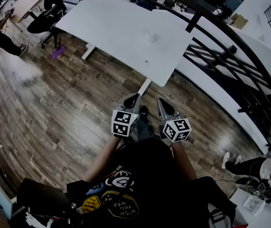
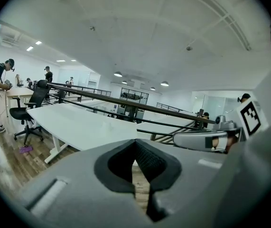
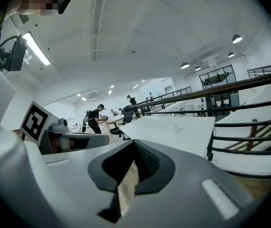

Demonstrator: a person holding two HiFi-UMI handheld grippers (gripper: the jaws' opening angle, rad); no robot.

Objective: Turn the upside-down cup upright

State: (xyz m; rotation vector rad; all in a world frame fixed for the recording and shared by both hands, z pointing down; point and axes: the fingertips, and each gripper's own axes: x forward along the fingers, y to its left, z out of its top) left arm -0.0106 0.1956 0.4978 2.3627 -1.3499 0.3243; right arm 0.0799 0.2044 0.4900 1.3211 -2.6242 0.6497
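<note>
Head view: left gripper (image 1: 135,96) and right gripper (image 1: 160,100) hang over wood floor (image 1: 54,108), just short of the white table (image 1: 121,27) at its near corner. Open floor lies to the left, black railing (image 1: 230,56) to the right. The cup (image 1: 150,35) stands mid-table, well apart from both (tiny; axis looks vertical, which end is up unreadable). Left gripper view: jaws pressed together, nothing held. Right gripper view: jaws together, empty, table ahead.
</note>
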